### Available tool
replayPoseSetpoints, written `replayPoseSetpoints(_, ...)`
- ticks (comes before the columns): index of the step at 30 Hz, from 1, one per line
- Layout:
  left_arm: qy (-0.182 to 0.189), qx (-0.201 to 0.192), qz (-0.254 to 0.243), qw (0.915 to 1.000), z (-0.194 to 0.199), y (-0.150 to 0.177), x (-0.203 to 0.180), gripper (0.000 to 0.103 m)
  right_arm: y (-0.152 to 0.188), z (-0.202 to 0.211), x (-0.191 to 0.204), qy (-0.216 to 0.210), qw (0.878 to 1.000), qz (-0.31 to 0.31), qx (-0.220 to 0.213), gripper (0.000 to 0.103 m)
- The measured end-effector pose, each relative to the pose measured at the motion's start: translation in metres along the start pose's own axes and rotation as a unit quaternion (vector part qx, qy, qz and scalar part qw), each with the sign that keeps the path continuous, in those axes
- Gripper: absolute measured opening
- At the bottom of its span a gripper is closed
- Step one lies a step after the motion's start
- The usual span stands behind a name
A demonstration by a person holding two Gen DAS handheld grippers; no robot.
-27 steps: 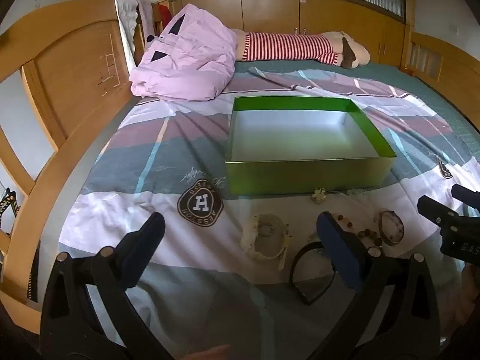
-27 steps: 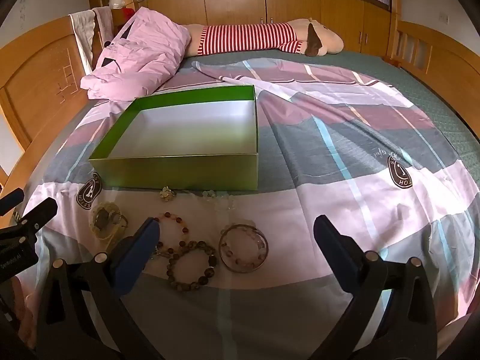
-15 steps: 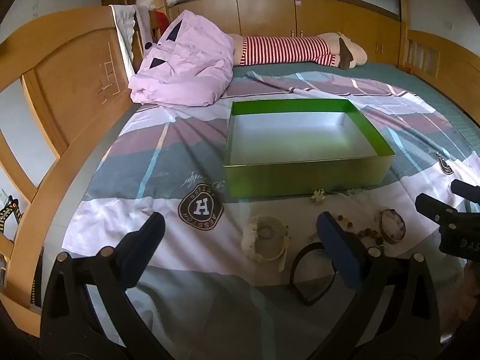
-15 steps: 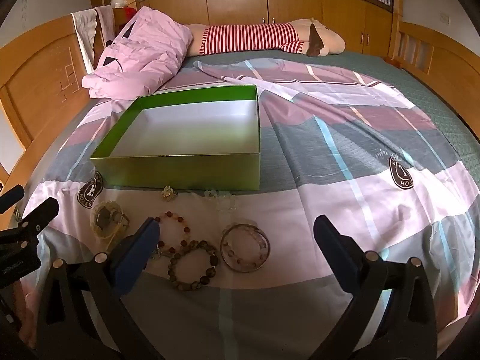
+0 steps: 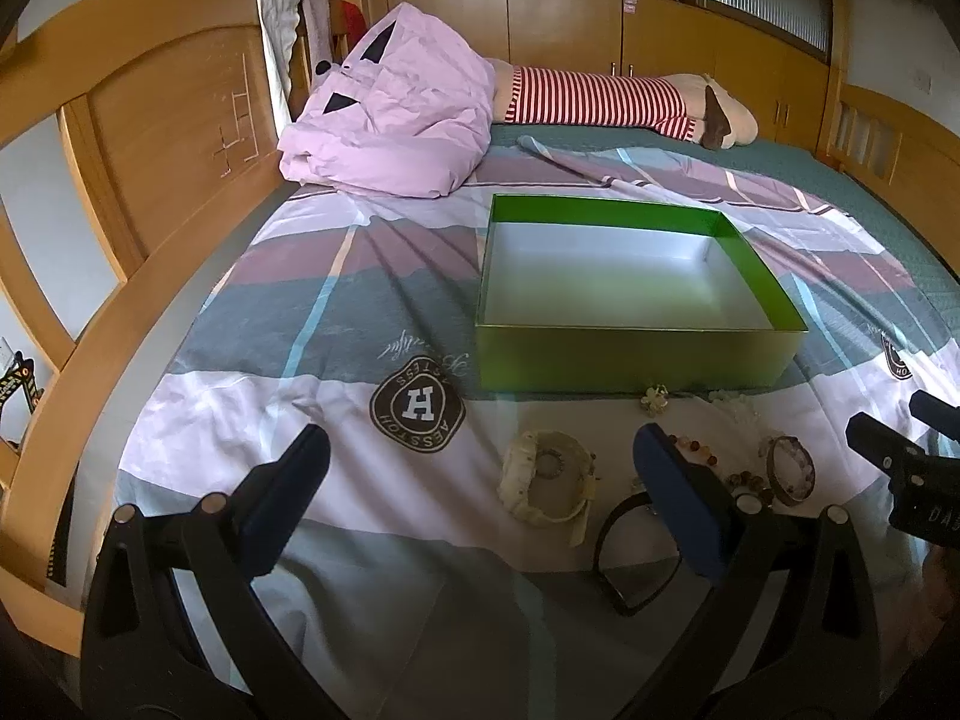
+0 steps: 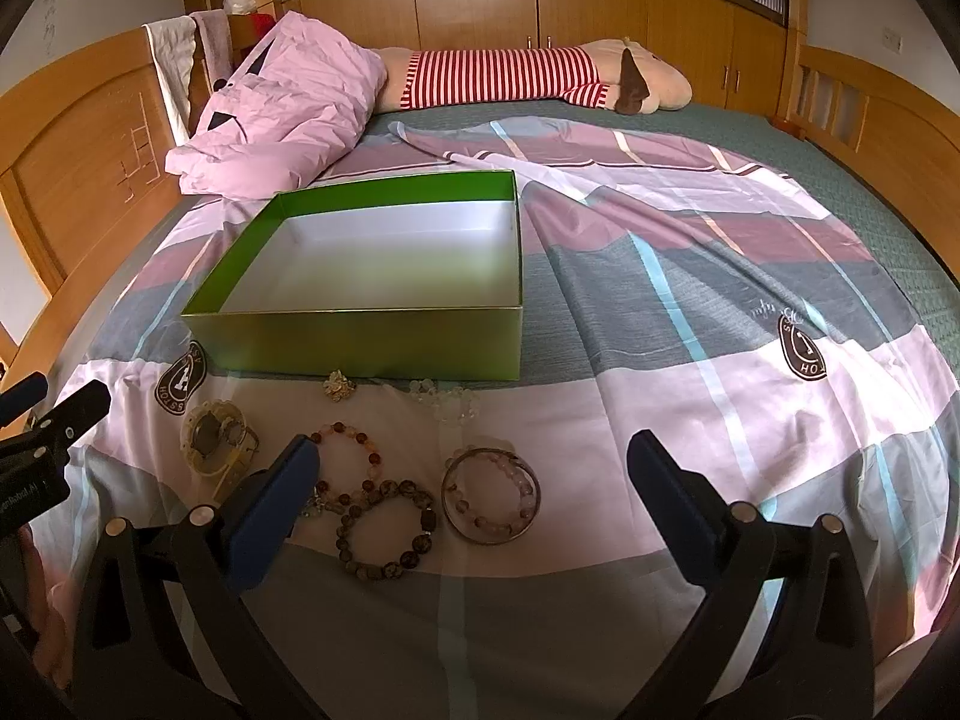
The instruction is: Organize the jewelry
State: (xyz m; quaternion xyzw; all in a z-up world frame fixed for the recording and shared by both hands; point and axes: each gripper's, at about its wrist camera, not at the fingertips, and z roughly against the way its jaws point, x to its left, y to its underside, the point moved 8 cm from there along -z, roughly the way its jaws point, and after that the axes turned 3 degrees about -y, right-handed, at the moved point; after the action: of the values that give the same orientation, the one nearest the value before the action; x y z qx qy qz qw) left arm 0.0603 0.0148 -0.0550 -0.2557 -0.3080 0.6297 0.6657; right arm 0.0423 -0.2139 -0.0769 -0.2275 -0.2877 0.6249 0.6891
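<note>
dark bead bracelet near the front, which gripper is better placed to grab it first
Right. The dark bead bracelet lies just ahead of the right gripper, inside its open jaws' span, near the left finger. The left gripper sits further left, facing the cream bracelet instead.

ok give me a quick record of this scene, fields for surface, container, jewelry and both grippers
surface: patterned bedsheet
container: green box, open, nothing inside
jewelry: dark bead bracelet, bangle with pink beads, amber bead bracelet, clear bead bracelet, small brooch, cream piece, all on the sheet in front of the box
left gripper: open, holds nothing
right gripper: open, holds nothing
</note>
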Motion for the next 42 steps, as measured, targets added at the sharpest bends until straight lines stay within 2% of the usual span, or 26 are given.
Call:
replayPoseSetpoints(14, -0.005, 0.008, -0.019, 0.9998, -0.0047, 0.0035, -0.0078, 0.101, 0.0009, -0.0012, -0.0004, -0.001, 1.000, 0.001, 0.001, 0.102)
replayPoseSetpoints(42, -0.005, 0.018, -0.005, 0.9998, -0.0083, 0.0056, -0.0014, 0.101, 0.0044, -0.0042, -0.0007, 0.003, 1.000, 0.005, 0.006, 0.102)
